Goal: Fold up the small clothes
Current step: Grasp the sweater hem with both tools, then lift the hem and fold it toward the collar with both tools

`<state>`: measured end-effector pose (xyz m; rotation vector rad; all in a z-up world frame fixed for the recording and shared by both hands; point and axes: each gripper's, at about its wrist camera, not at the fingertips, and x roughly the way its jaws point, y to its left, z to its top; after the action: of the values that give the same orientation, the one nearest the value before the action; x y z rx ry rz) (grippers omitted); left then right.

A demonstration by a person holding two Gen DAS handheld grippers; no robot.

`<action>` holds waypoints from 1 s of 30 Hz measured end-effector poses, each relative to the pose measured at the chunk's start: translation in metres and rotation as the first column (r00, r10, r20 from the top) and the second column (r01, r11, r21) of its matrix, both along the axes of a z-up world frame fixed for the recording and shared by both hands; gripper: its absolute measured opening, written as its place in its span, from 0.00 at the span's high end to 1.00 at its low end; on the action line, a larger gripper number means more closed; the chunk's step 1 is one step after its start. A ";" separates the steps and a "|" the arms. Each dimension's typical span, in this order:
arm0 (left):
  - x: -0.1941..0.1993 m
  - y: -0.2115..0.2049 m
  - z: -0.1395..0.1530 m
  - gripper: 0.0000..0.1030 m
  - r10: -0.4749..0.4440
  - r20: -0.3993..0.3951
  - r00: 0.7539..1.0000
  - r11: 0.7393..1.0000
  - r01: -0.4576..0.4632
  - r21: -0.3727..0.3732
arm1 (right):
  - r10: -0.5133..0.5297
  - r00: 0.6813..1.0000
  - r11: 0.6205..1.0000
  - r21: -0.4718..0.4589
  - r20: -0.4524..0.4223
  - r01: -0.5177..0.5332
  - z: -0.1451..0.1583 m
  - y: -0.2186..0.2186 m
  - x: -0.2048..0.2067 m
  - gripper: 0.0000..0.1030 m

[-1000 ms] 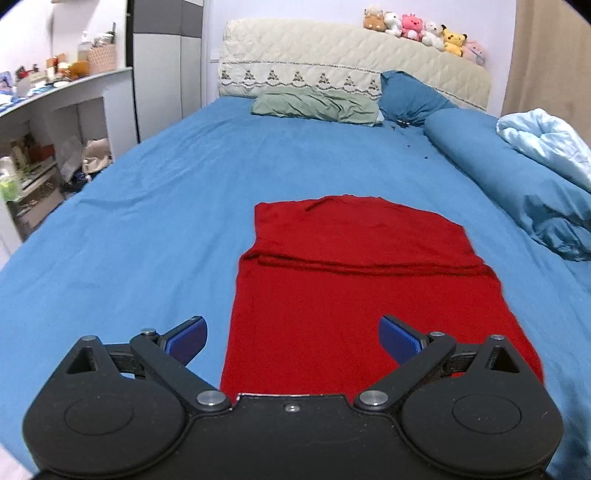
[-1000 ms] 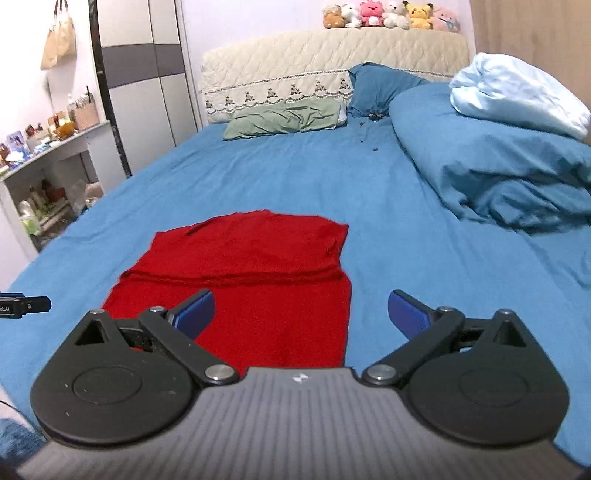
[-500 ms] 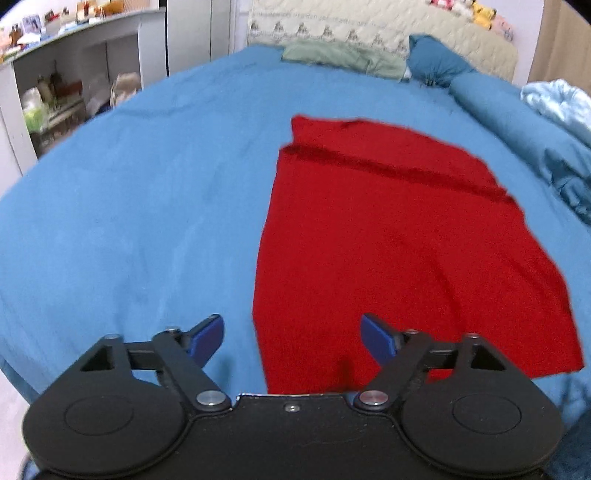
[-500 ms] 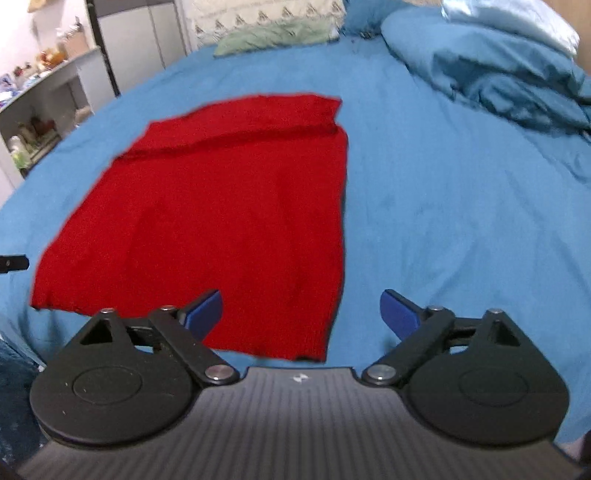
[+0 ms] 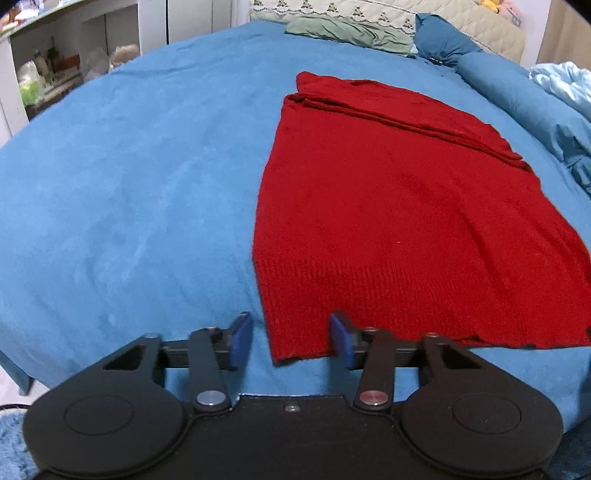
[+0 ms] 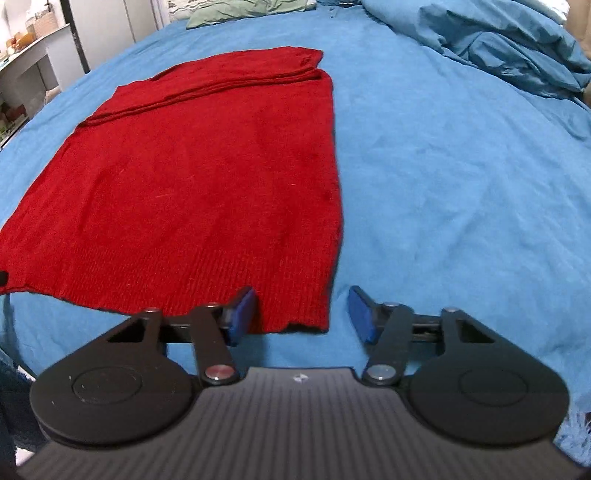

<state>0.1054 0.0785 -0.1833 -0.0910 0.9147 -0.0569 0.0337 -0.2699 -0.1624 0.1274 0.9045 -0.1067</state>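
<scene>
A red knit sweater (image 5: 399,206) lies flat on the blue bed, sleeves folded in across its far part; it also shows in the right wrist view (image 6: 199,177). My left gripper (image 5: 291,338) is open, its blue pads on either side of the sweater's near left hem corner, low over the bed. My right gripper (image 6: 301,314) is open, its pads on either side of the near right hem corner. Neither pad pair is closed on the cloth.
The blue bedsheet (image 5: 129,184) spreads around the sweater. A rolled blue duvet (image 6: 498,55) lies on the right. Green and blue pillows (image 5: 347,31) sit by the headboard. White shelves (image 5: 48,66) stand left of the bed.
Both grippers have come down and forward to the sweater's near hem. Their jaws have narrowed around the two hem corners.
</scene>
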 end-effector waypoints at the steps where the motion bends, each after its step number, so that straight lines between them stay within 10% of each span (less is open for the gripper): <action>1: 0.000 0.000 0.000 0.65 -0.008 -0.002 1.000 1.000 0.008 -0.005 | 0.004 1.000 1.000 0.003 -0.002 -0.004 0.000 0.000 0.002 0.50; 6: 0.000 -0.004 0.006 0.93 -0.018 -0.015 1.000 1.000 0.018 -0.014 | -0.001 1.000 1.000 -0.004 0.004 0.001 0.003 -0.001 0.008 0.78; 17: 0.029 0.002 0.106 0.95 0.024 0.192 0.981 0.998 -0.011 -0.066 | 0.034 0.968 0.998 0.048 0.247 -0.047 0.100 -0.016 0.026 0.80; 24: 0.146 -0.004 0.185 0.95 0.083 0.394 0.915 0.993 -0.040 -0.115 | -0.007 0.918 0.991 0.129 0.397 -0.048 0.178 -0.046 0.140 0.80; 30: 0.284 -0.021 0.176 0.95 0.167 0.452 0.876 0.984 -0.120 -0.132 | -0.077 0.919 0.984 0.176 0.386 0.008 0.174 -0.078 0.294 0.80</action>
<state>0.3896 0.0571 -0.0072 -0.2291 0.4235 0.0150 0.3281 -0.3484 0.0115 0.3180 0.5080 -0.0409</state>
